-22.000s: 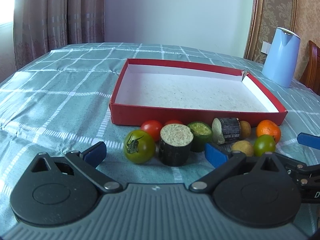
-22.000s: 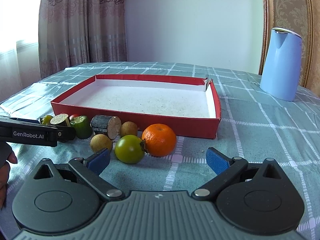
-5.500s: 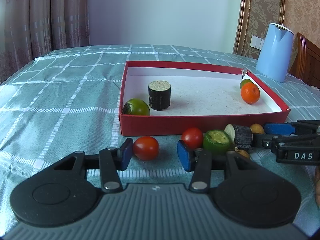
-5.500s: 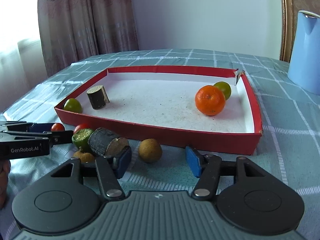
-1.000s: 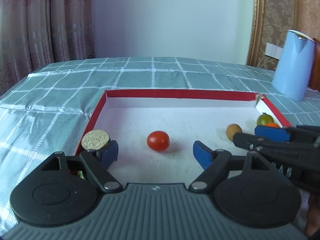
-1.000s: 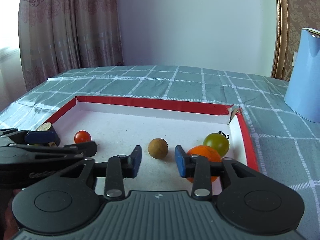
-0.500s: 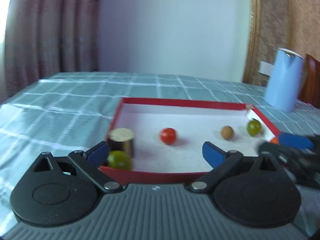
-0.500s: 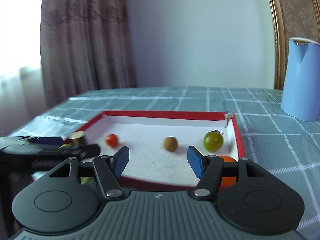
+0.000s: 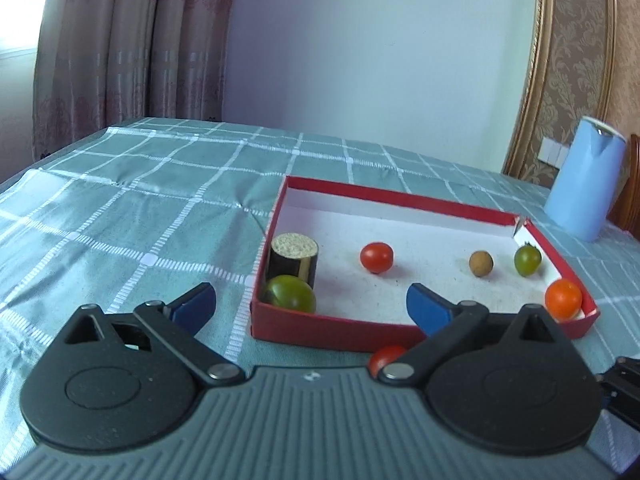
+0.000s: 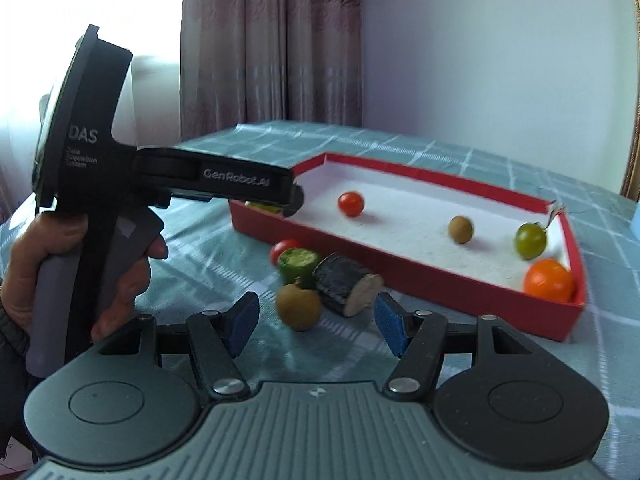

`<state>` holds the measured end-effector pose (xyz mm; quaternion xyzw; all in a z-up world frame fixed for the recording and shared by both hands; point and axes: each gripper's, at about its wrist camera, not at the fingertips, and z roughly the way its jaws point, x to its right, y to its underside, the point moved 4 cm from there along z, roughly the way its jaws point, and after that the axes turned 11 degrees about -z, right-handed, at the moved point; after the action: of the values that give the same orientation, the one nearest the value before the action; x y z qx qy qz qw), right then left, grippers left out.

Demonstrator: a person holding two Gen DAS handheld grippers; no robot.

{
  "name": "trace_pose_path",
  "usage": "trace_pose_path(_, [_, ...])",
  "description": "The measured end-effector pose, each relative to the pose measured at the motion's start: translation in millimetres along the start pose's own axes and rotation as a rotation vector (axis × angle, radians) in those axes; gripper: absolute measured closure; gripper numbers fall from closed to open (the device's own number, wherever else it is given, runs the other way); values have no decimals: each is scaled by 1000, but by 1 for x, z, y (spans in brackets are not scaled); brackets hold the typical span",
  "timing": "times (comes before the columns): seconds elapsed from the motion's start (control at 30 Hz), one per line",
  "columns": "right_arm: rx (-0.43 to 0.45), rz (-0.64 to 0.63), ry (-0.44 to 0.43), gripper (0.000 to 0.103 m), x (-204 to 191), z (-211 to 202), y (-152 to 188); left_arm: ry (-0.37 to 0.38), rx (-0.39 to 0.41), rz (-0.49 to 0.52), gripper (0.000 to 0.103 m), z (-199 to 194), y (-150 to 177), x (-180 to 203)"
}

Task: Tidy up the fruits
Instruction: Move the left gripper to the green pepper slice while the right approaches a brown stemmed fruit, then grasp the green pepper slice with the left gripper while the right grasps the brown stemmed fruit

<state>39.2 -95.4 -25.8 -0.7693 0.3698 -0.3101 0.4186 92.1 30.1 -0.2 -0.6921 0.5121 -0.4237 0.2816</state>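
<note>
Two printed marks on the left gripper (image 9: 310, 306), seen from the right wrist view: "GenRobot.AI" along its arm, "DAS" on its round housing, with smaller lines beneath too blurred to read fully. Gripped at the handle by the left hand (image 10: 80, 264).

Spread wide, nothing between the blue pads, hanging over the near left corner of the tray (image 9: 332, 334). Right gripper (image 10: 316, 330) likewise parted and holding nothing, low over the desk (image 9: 120, 220) in front of the tray.

Six pieces inside the tray: upright cylinder (image 9: 294, 258) and green tomato (image 9: 288, 298) touching in the near left corner, red tomato (image 9: 376, 257) mid-floor, longan (image 9: 481, 264) further right, small green tomato (image 9: 527, 260) by the far right corner, orange (image 9: 563, 298) in the near right corner.

Four more on the desk just outside the front wall, bunched together: second red tomato (image 10: 286, 249), green stub (image 10: 300, 266), dark log (image 10: 346, 288) lying on its side, second longan (image 10: 298, 306) nearest the right gripper's pads.

Blue kettle (image 9: 584, 188) well beyond the tray's right side.

Compared with half a second ago: both grippers pulled back from the tray, the right one swung down toward the four loose pieces and opened wider than a second ago; contents of the tray unchanged.
</note>
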Motion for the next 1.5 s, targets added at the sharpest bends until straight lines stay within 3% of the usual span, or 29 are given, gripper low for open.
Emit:
trace_pose_path(0.1, [-20,22,-19,55,0,8,0,-4,5,23,2,-1,2,3])
trace_pose_path(0.37, [-15,43,-1,68,3,6,3,-19,14,15,2,-3,3,0])
trace_pose_path(0.63, [-52,-4,-19,68,-5,6,4,-13,-3,6,2,-3,4,-4])
trace_pose_path(0.93, [-67,33,-54,67,-1,18,-1,-16,-6,12,2,-2,4,-4])
trace_pose_path(1.13, [-48,80,-64,76,5,15,1,-19,-8,12,2,-2,5,-5])
trace_pose_path(1.3, [-7,118,-24,76,20,1,7,-24,-13,22,2,-5,8,-7])
trace_pose_path(1.4, [-1,169,8,76,38,-6,13,0,-29,-18,2,-8,8,-16])
trace_pose_path(1.5, [-11,198,21,76,52,-8,19,36,3,-31,6,-18,7,-19])
